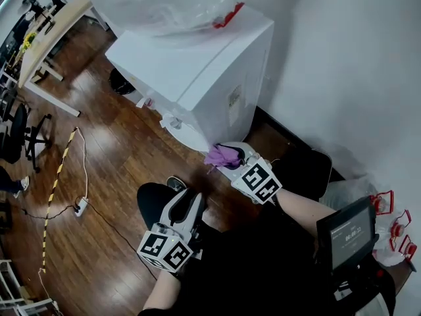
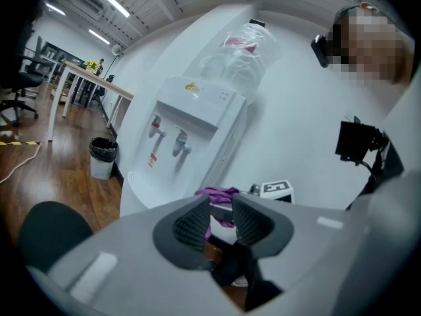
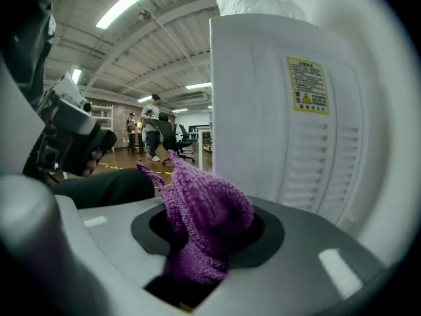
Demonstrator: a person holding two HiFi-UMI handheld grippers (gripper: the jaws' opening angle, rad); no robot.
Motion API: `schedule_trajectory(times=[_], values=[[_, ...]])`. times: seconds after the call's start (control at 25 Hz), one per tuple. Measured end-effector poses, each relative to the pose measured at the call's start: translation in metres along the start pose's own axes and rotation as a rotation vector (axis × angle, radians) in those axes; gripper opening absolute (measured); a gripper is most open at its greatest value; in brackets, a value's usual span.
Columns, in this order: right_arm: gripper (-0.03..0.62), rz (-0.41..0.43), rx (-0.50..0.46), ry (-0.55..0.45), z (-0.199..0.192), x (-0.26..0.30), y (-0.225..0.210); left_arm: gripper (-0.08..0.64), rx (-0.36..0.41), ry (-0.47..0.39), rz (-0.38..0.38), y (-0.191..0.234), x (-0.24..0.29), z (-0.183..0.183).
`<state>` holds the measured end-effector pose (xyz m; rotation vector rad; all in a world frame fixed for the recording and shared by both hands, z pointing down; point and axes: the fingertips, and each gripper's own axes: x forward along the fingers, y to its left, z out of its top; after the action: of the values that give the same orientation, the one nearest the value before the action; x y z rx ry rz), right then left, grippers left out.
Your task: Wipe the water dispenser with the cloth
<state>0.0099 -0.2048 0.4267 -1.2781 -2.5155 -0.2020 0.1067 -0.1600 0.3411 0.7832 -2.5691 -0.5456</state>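
Observation:
The white water dispenser (image 1: 197, 71) stands against the wall with a clear bottle (image 1: 164, 2) on top. My right gripper (image 1: 231, 155) is shut on a bunched purple cloth (image 1: 221, 155) low beside the dispenser's base. In the right gripper view the cloth (image 3: 204, 216) fills the jaws of that gripper (image 3: 207, 236), close to the dispenser's vented side panel (image 3: 316, 150) with its yellow label (image 3: 308, 85). My left gripper (image 1: 186, 199) hangs lower and nearer me, its jaws a little apart with nothing between them. The left gripper view shows that gripper (image 2: 220, 221), the taps (image 2: 168, 140) and the cloth (image 2: 219, 193).
A desk (image 1: 46, 41) and an office chair (image 1: 20, 133) stand at the far left. A cable with a power strip (image 1: 80, 207) and striped tape (image 1: 56, 176) lie on the wooden floor. A black bin (image 2: 103, 151) sits left of the dispenser. A small screen (image 1: 345, 232) hangs at my right.

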Motion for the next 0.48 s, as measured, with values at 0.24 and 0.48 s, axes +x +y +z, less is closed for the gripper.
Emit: schedule_trajectory(times=[0.24, 0.48], values=[[0.170, -0.188, 0.005, 0.104, -0.030, -0.013, -0.118, 0.129, -0.018, 0.001, 0.025, 0.010, -0.005, -0.002], [0.172, -0.456, 0.073, 0.173, -0.051, -0.039, -0.262, 0.129, -0.026, 0.003, 0.029, 0.012, -0.001, -0.005]])
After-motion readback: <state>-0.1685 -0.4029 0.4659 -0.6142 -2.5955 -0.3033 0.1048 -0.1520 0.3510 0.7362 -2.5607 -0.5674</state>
